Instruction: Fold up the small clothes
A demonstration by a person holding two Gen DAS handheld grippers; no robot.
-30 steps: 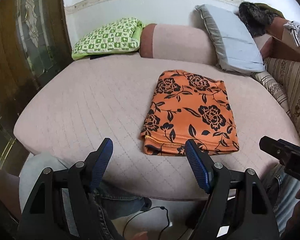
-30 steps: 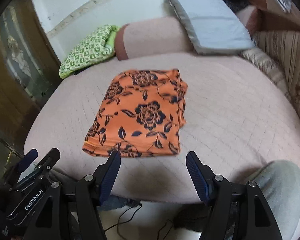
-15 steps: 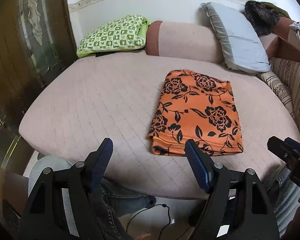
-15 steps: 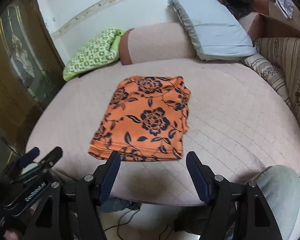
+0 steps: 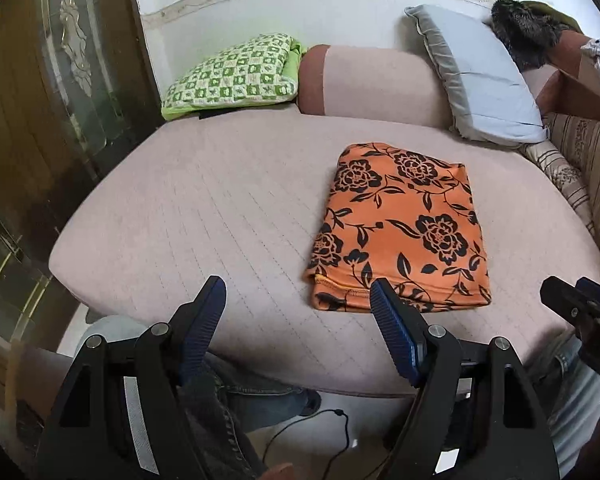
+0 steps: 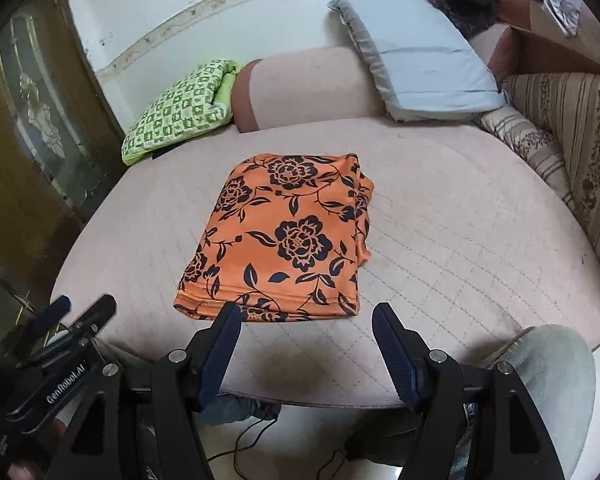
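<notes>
1. I read the left gripper (image 5: 296, 308) as spread wide: its two blue-padded fingers (image 5: 202, 320) stand well apart with nothing between them. It hangs over the near edge of the bed (image 5: 180, 216), short of the cloth.

2. I read the right gripper (image 6: 306, 326) as spread wide too, and it carries nothing. It sits at the near edge of the bed (image 6: 460, 220), with the cloth just beyond its left finger.

3. The task item is the orange garment (image 5: 400, 228) with a black flower print. It lies flat on the pink quilted bed cover as a folded rectangle, its stitched hem edge turned toward me.

4. In the right wrist view the orange garment (image 6: 284, 236) shows stacked layers along its right side, where the edges do not line up exactly.

5. From the left wrist view, the right gripper's (image 5: 580, 312) black body enters at the right edge. From the right wrist view, the left gripper's (image 6: 60, 320) body shows at lower left. Neither touches the garment.

6. At the head of the bed I see:
   - a green checked cushion (image 5: 236, 72) on the left,
   - a pink bolster (image 5: 372, 80) in the middle,
   - a grey pillow (image 5: 480, 80) leaning at the right.

7. A striped sofa arm (image 6: 572, 132) borders the bed on the right. A black cable (image 5: 332, 428) lies on the floor below the grippers.
</notes>
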